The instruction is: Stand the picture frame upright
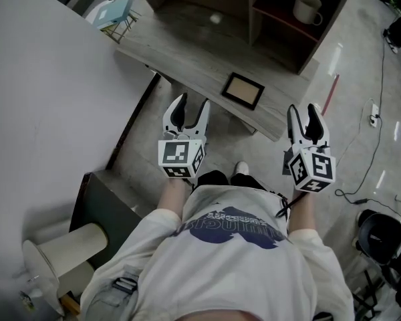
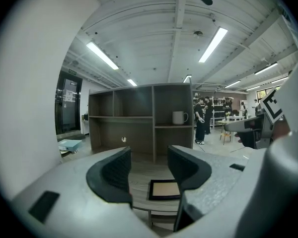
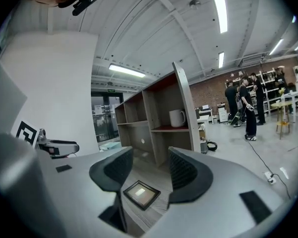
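As two grippers (image 1: 190, 105) (image 1: 305, 112) gape, one frame (image 1: 242, 90) lies

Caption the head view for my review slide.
Left gripper and right gripper, jaws open, face the desk where the picture frame lies flat.

Picture frame (image 1: 242, 90): showing a matt black border. Desk (image 1: 180, 49): showing pale wood grain. Mug (image 1: 307, 9): looking smooth, glossy. Floor (image 1: 347, 65): gleaming.

Open-plan workshop: white partition wall (image 1: 40, 79) at left, polished grey floor (image 1: 354, 112), wooden desk (image 1: 180, 52) with cubby shelving (image 2: 139, 133), fluorescent ceiling strips (image 2: 212, 44), brick back wall (image 3: 211, 90) beyond.
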Motion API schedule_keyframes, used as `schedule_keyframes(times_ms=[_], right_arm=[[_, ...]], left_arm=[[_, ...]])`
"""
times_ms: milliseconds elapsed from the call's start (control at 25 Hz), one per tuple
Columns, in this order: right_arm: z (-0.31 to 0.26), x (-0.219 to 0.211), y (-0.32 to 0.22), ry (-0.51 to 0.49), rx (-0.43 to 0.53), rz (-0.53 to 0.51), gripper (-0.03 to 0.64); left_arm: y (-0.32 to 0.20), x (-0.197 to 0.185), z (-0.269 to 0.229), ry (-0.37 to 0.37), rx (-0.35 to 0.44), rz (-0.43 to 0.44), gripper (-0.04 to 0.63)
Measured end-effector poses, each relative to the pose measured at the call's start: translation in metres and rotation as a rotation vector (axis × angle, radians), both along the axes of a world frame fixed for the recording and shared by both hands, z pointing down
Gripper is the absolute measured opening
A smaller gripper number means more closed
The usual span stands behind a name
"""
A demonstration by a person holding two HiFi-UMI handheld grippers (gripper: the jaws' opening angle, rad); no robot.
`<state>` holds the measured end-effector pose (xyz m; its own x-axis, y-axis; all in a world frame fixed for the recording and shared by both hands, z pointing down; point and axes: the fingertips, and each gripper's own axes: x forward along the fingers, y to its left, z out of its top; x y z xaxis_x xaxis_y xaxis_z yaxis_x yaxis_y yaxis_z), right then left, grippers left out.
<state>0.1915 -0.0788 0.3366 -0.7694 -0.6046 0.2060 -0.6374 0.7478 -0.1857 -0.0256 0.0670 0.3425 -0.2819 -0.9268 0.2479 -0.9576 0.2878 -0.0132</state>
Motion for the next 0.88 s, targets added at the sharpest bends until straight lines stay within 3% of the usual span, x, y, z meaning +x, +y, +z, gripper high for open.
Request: schedule_keyframes(times_ms=[480, 880], right_arm=[[0.056, -0.032, 0.004, 0.051, -0.106, -0.007, 0.200], [0.052, -0.078, -0.023, 0.055, -0.115, 0.099, 0.179]], left_arm=[[-0.005, -0.028, 0.052, 0.046, -0.092, 0.021, 0.213], [-0.068, -0.082, 0.051, 0.065, -0.082, 0.169, 0.213]])
